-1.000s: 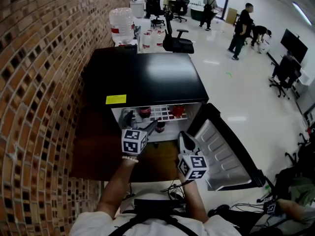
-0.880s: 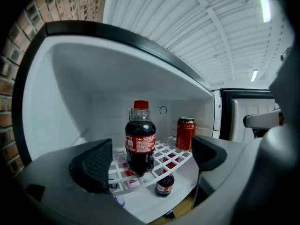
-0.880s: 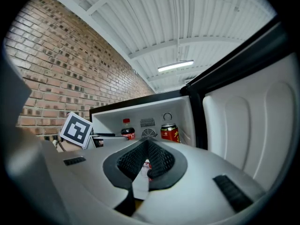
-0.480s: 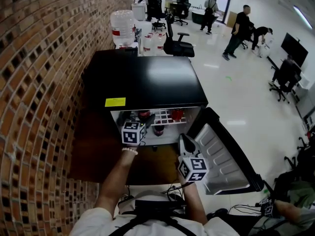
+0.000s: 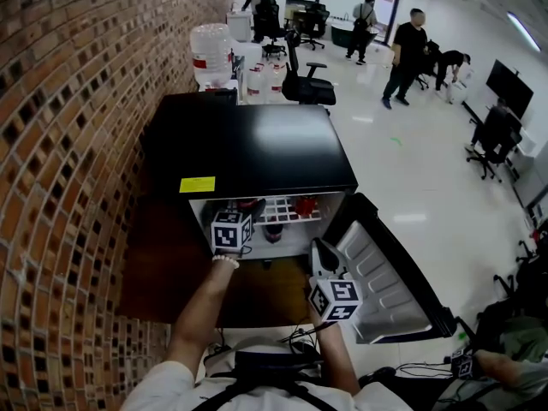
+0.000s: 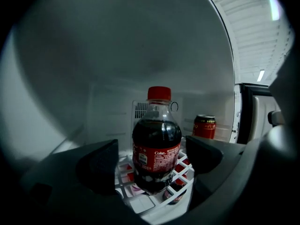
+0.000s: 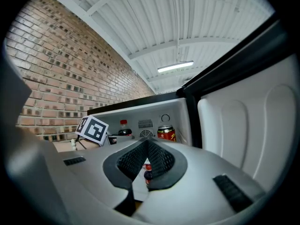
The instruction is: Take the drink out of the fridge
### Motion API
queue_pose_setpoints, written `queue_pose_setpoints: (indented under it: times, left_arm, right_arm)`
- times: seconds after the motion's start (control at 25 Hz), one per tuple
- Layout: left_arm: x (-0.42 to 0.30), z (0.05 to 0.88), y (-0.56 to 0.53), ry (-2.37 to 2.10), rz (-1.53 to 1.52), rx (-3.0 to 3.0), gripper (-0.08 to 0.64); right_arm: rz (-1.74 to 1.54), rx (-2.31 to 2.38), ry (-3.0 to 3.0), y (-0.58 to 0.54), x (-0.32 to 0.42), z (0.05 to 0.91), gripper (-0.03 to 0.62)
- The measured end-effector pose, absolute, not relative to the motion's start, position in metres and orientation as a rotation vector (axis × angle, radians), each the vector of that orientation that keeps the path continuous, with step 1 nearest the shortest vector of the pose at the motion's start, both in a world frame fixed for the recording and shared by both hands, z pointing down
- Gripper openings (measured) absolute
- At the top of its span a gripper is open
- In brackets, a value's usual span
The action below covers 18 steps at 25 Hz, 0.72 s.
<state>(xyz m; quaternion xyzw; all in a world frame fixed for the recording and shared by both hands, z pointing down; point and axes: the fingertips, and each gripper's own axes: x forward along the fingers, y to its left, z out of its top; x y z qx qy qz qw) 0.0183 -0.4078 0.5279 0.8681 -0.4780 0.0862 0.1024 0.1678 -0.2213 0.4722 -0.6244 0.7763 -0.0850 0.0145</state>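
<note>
A cola bottle (image 6: 156,144) with a red cap stands upright on the white wire shelf (image 6: 136,191) inside the small black fridge (image 5: 248,139). My left gripper (image 6: 152,162) reaches into the fridge with the bottle between its jaws. The jaws have just been closing, and a gap still shows on both sides of the bottle. In the head view its marker cube (image 5: 231,231) sits at the fridge mouth. My right gripper (image 7: 147,157) is shut and holds nothing. It hangs in front of the open fridge door (image 5: 385,272).
A red can (image 6: 204,126) stands at the right of the same shelf. More bottles (image 6: 176,193) lie below the shelf. A brick wall (image 5: 60,187) runs along the left. Cables (image 5: 300,336) lie on the floor by my feet. An office chair (image 5: 304,80) and people are far behind.
My left gripper has moved forward from in front of the fridge into its opening. The right gripper has stayed by the open door.
</note>
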Motion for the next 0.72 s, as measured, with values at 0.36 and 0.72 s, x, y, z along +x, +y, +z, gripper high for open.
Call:
queue_pose_setpoints:
  times: [0.36, 0.72]
  left_arm:
    - [0.0217, 0.5246, -0.4079, -1.408, 0.257, 2.582, 0.296]
    - [0.0204, 0.5260, -0.4082, -1.414, 0.301, 2.561, 0.296]
  right_arm:
    - [-0.269, -1.957, 2.404, -0.2179, 0.1723, 0.4724, 0.014]
    - [-0.270, -1.953, 2.397, -0.2150, 0.1739, 0.4700, 0.014]
